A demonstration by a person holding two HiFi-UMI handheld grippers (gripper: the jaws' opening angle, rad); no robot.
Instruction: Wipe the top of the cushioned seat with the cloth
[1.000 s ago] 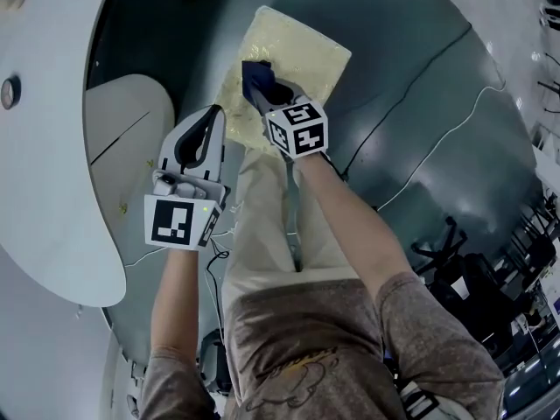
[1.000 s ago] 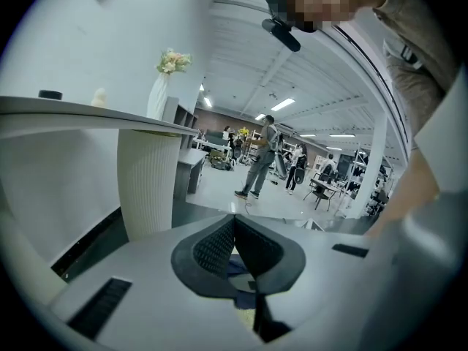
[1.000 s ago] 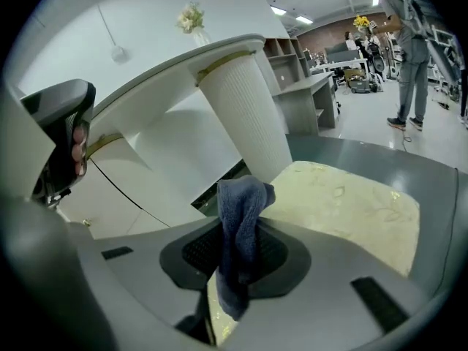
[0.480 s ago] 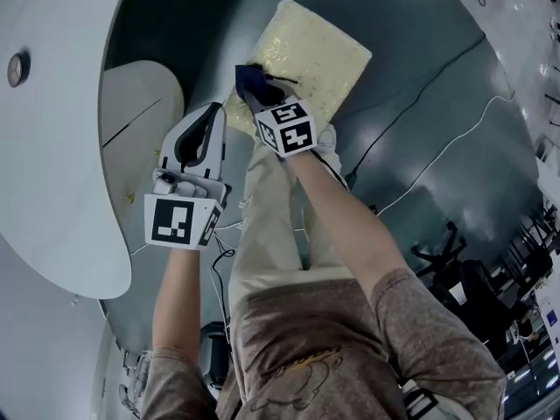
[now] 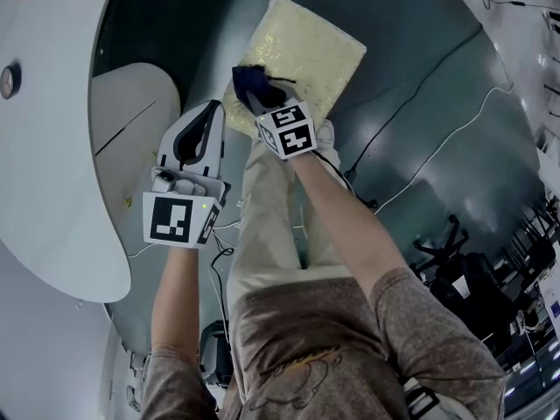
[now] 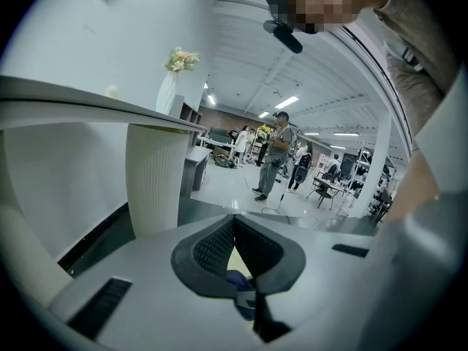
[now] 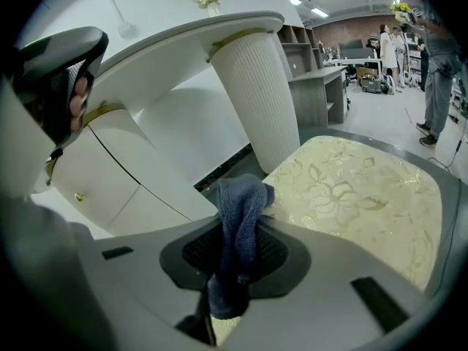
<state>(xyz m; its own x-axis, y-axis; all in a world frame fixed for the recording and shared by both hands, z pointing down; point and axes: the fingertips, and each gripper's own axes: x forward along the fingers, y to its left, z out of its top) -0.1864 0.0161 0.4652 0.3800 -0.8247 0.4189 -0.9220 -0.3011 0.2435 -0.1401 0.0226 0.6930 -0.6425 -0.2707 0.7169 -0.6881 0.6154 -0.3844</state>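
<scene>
The cushioned seat is a pale yellow pad with a floral pattern, standing on the dark floor. A dark blue cloth lies on its left part, near the edge. My right gripper is shut on the cloth, which sticks up between the jaws and hangs down behind them. My left gripper hovers beside the seat's left edge, off the cushion, shut with nothing in it. In the left gripper view a bit of the cloth shows through the gap below the pads.
A white curved table on a fluted white pedestal stands close on the left. Cables run across the floor at the right. The person's legs stand just below the seat. People stand far off.
The right gripper has drawn the cloth a little toward the seat's left edge. The left gripper has hardly moved.
</scene>
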